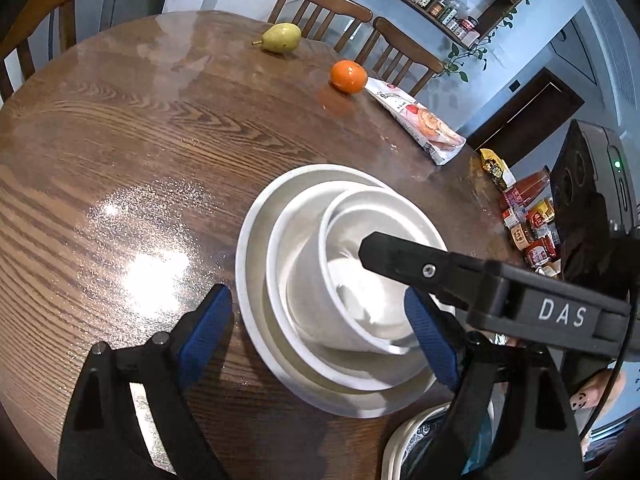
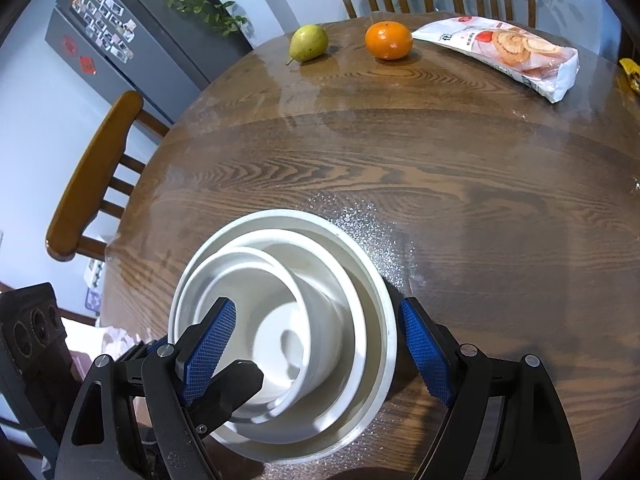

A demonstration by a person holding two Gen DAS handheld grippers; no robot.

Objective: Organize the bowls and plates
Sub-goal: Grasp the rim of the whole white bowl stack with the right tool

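Note:
A stack of white dishes stands on the round wooden table (image 1: 120,140): a wide plate (image 1: 248,264) at the bottom, a larger bowl (image 1: 280,248) on it, a small bowl (image 1: 352,216) tilted inside. The same stack shows in the right wrist view, with plate (image 2: 380,304), larger bowl (image 2: 340,292) and small bowl (image 2: 272,280). My left gripper (image 1: 320,332) is open, its blue pads straddling the stack's near side. My right gripper (image 2: 316,344) is open over the stack, and its black finger (image 1: 400,252) reaches above the small bowl in the left wrist view.
A pear (image 1: 280,38), an orange (image 1: 348,76) and a snack bag (image 1: 420,120) lie at the far edge of the table. Wooden chairs (image 2: 92,176) stand around it. A patterned plate rim (image 1: 416,436) shows at the near table edge. Jars (image 1: 528,224) stand off to the right.

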